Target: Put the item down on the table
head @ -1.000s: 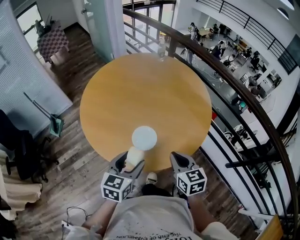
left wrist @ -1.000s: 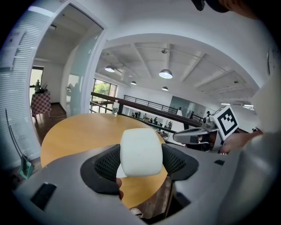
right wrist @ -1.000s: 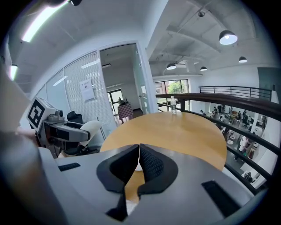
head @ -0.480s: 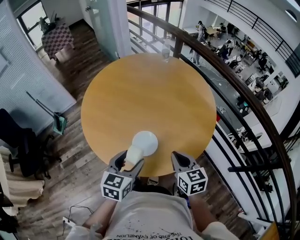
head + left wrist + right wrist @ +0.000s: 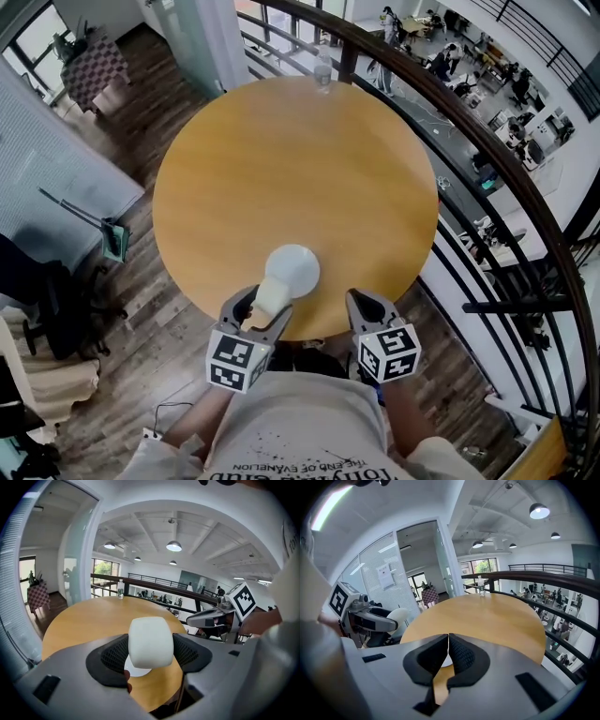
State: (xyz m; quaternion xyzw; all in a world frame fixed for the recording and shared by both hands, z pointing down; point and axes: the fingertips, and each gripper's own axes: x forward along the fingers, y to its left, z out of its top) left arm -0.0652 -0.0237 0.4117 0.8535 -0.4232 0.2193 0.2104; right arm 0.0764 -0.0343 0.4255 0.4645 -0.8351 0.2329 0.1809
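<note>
While my left claw (image 5: pixel 262 310) clamps the narrow end of the white item (image 5: pixel 292 270), its round end sits over the near edge of the desk (image 5: pixel 300 159). My right claw (image 5: pixel 362 304) is closed on nothing. A clear bottle (image 5: pixel 323 67) stands at the far rim.

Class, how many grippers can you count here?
2. The left gripper holds a white item at the table's near edge; the right gripper, shut and empty, is beside it.

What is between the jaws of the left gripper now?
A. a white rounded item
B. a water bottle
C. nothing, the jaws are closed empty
A: in the left gripper view, the jaws of the left gripper press on both sides of the white rounded item.
</note>
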